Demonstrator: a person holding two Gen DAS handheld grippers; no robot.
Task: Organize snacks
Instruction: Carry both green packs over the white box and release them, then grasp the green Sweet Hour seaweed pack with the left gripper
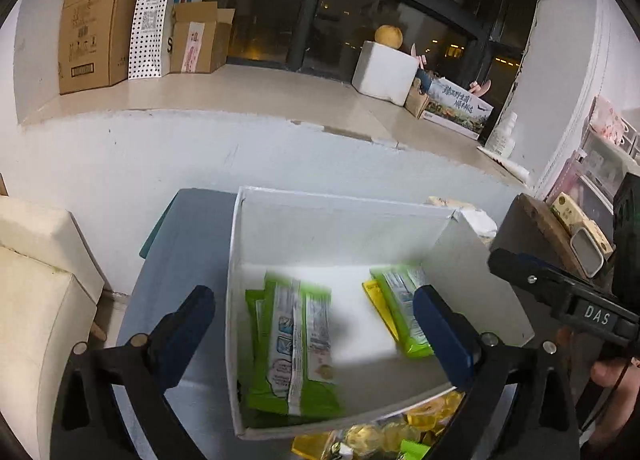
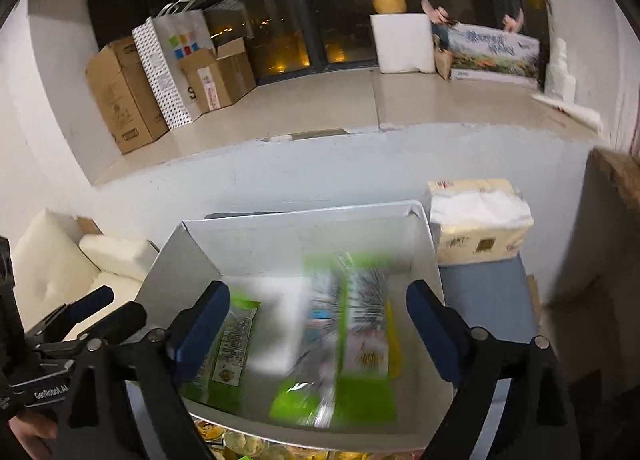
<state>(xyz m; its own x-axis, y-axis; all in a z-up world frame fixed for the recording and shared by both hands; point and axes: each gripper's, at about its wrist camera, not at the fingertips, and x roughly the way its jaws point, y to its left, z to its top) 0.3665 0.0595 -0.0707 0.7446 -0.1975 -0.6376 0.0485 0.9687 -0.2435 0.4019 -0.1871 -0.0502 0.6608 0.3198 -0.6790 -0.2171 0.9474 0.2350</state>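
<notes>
A white open box (image 1: 340, 232) stands on a blue-grey table (image 1: 188, 252). Inside it a stack of green snack packets (image 1: 292, 344) lies at the left. At the right lie another green packet (image 1: 400, 308) and a yellow one (image 1: 374, 296). My left gripper (image 1: 316, 332) hovers over the box, open, its pads clear of the packets. My right gripper (image 2: 318, 328) is open too, above blurred green packets (image 2: 352, 340) in the same box (image 2: 288, 244), and touches none of them. Each gripper also shows in the other's view: the right gripper (image 1: 560, 292) and the left gripper (image 2: 84, 312).
Yellow wrapped sweets (image 1: 400, 432) lie in front of the box. A tissue pack (image 2: 480, 219) sits at its far right corner. Cream cushions (image 1: 36, 300) are at the left. Cardboard boxes (image 1: 96, 23) and a white foam box (image 1: 384, 71) stand on the window ledge behind.
</notes>
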